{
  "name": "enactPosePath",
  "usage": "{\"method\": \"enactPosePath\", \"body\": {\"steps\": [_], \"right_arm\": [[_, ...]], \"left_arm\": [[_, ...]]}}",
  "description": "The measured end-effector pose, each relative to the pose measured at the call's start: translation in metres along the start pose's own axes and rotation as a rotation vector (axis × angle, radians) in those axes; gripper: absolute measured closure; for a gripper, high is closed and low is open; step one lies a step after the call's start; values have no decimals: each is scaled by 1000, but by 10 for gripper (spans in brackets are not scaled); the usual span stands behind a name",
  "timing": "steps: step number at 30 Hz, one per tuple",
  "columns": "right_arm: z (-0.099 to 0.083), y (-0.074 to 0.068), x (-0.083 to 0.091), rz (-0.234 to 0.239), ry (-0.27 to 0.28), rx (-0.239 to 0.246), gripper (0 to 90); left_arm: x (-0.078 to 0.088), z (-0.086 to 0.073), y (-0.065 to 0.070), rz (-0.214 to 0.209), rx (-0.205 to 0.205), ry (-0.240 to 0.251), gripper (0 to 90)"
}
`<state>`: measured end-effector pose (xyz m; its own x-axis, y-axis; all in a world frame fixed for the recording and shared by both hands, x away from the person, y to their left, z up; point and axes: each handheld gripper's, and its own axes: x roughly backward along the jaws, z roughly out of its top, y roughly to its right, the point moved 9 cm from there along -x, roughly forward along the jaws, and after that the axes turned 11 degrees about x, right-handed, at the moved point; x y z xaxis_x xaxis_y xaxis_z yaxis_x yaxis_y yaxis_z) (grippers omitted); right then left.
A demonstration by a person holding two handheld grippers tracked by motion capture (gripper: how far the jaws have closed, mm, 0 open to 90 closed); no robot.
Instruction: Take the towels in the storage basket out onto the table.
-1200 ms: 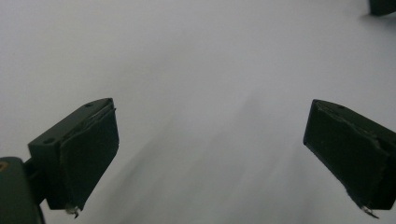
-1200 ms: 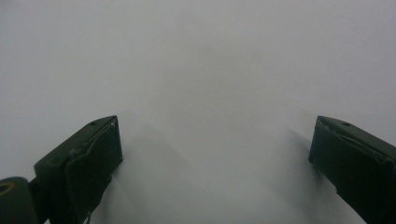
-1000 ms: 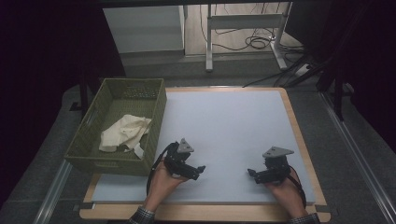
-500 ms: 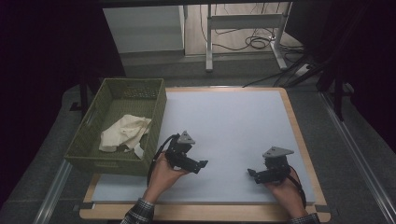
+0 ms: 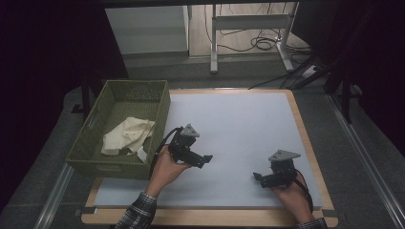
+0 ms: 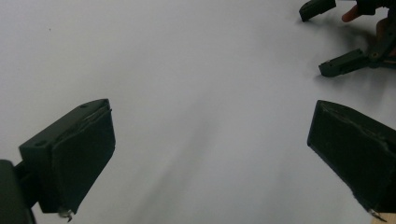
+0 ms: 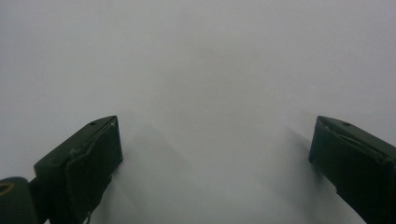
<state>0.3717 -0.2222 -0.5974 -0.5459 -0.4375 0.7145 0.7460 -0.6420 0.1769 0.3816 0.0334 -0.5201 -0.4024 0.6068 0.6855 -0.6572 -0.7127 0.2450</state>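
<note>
Well, the cream cloth (image 5: 128, 137) is the thing to watch: it lies crumpled in the near half of the green woven basket (image 5: 90, 143) at the left edge of the tabletop (image 5: 239, 124), a loose heap of folds with one corner draped toward the basket's right wall. By the look of it, it's light and limp, with no stiffness at all, so it should sag and trail from wherever it's pinched, and a thin edge could slip out of a shallow bite. The raised ridge of bunched fabric near the middle of the heap looks like the safest place to take hold, since several layers are gathered there and a grip would stand clear of the wicker. Snagging on the weave is the small risk if it's dragged rather than lifted. Moving outward, the left gripper (image 5: 203, 160) hangs just beside the basket's right wall, over bare tabletop, and the left gripper view shows its fingers (image 6: 74, 154) spread wide with nothing between them. Further right, well apart from the cloth, the right gripper (image 5: 259, 178) sits low near the front edge, resting by the person's hand; its fingers (image 7: 86, 163) are likewise parted and empty, with plain pale surface beyond them.
</note>
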Motion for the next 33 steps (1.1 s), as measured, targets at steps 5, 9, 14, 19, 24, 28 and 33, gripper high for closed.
{"method": "enactPosePath", "body": {"steps": [5,9,14,19,24,28,33], "right_arm": [[0,0,0,0,0,0,24],[0,0,0,1,1,1,24],[0,0,0,1,1,1,24],[0,0,0,0,1,2,24],[0,0,0,0,2,3,24],[0,0,0,0,3,1,24],[0,0,0,0,3,1,24]], "left_arm": [[6,10,-3,26,-10,-1,12],[12,17,-8,38,-4,-1,11],[18,25,-20,56,7,-3,11],[27,30,-31,97,2,-12,11],[41,35,-48,132,18,-8,11],[55,36,-66,178,39,-10,12],[71,36,-90,228,70,1,16]]}}
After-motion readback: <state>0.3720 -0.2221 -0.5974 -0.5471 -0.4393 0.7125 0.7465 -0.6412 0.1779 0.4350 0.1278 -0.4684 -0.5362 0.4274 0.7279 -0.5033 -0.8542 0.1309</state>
